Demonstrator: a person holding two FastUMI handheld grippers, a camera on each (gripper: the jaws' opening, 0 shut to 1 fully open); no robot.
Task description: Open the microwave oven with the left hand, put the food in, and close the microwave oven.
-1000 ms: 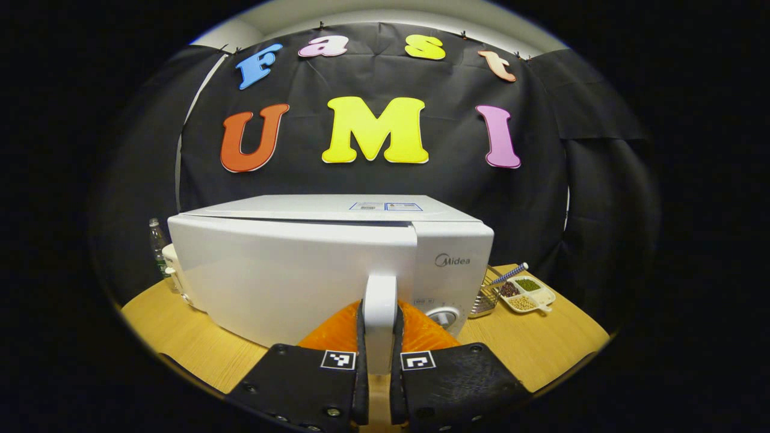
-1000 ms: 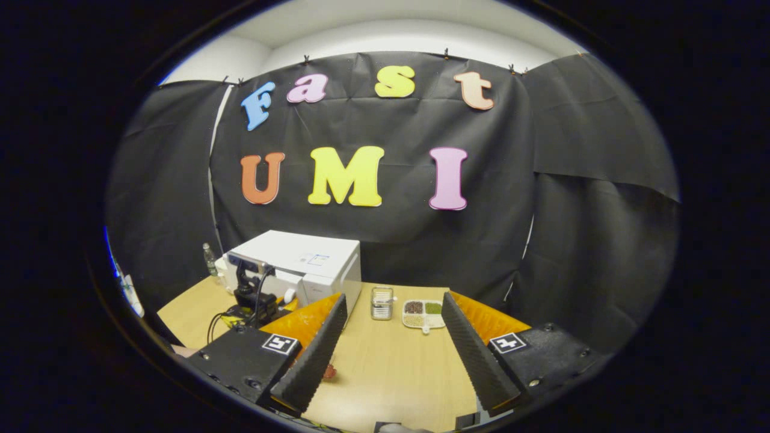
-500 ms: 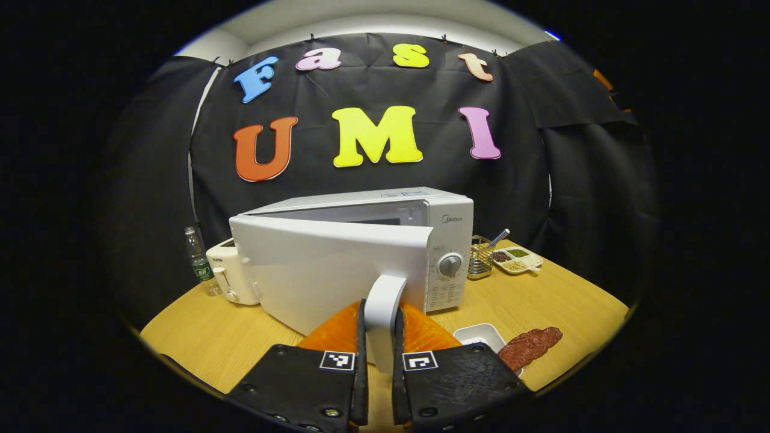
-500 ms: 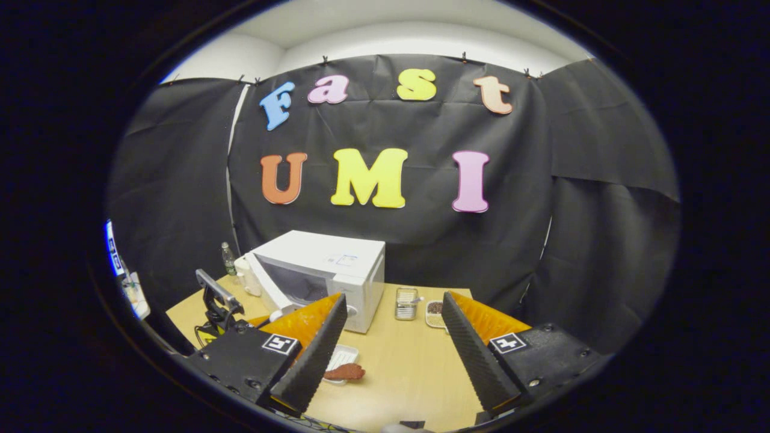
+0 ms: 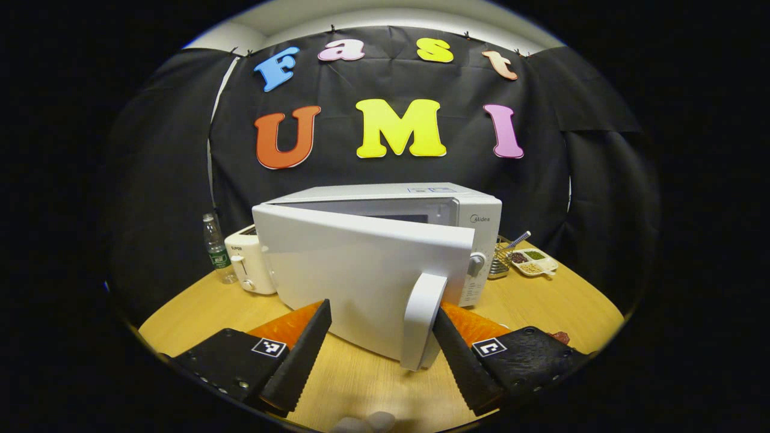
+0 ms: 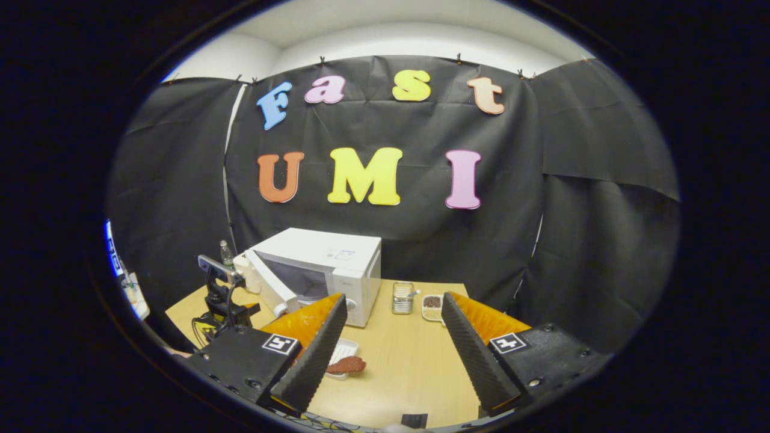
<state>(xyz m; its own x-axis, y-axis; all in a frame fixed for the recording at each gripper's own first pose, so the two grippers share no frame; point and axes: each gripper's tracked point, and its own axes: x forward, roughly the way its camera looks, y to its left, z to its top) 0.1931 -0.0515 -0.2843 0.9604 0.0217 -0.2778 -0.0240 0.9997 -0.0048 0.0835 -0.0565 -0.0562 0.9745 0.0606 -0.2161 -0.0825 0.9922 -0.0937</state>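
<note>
In the left gripper view the left gripper (image 5: 381, 355) stands spread wide, its two wedge-shaped fingers (image 5: 301, 355) ribbed like saw teeth on their inner faces and gripping nothing. The smooth white door handle (image 5: 422, 319) – a rounded, upright loop – rises between them, close against the finger at 4 o'clock; whether they touch I cannot tell. The handle belongs to the microwave door (image 5: 361, 270), a flat glossy white panel swung partly open, hinged at the far side toward 9 o'clock. Behind it sits the boxy white microwave oven (image 5: 391, 195), with a round knob (image 5: 477, 263) on its control strip at 3 o'clock. Everything rests on a pale wood-grain bench (image 5: 541, 297).

Out toward 9 o'clock stand a rounded white toaster (image 5: 249, 264) and a clear plastic bottle (image 5: 215, 249). Toward 3 o'clock are a wire basket (image 5: 500, 260) and a divided white tray (image 5: 532, 263) holding small heaps of grains.

In the right gripper view the right gripper (image 6: 391, 352) is likewise parted wide and empty, low over the bench (image 6: 409, 361). Just beside its finger at 7 o'clock lies the food (image 6: 346, 364) – a lumpy, dark red strip – resting on the edge of a shallow white rectangular dish (image 6: 341, 353), in front of the microwave oven (image 6: 319, 264) and outside it. The microwave door (image 6: 269, 285) hangs ajar there.
</note>
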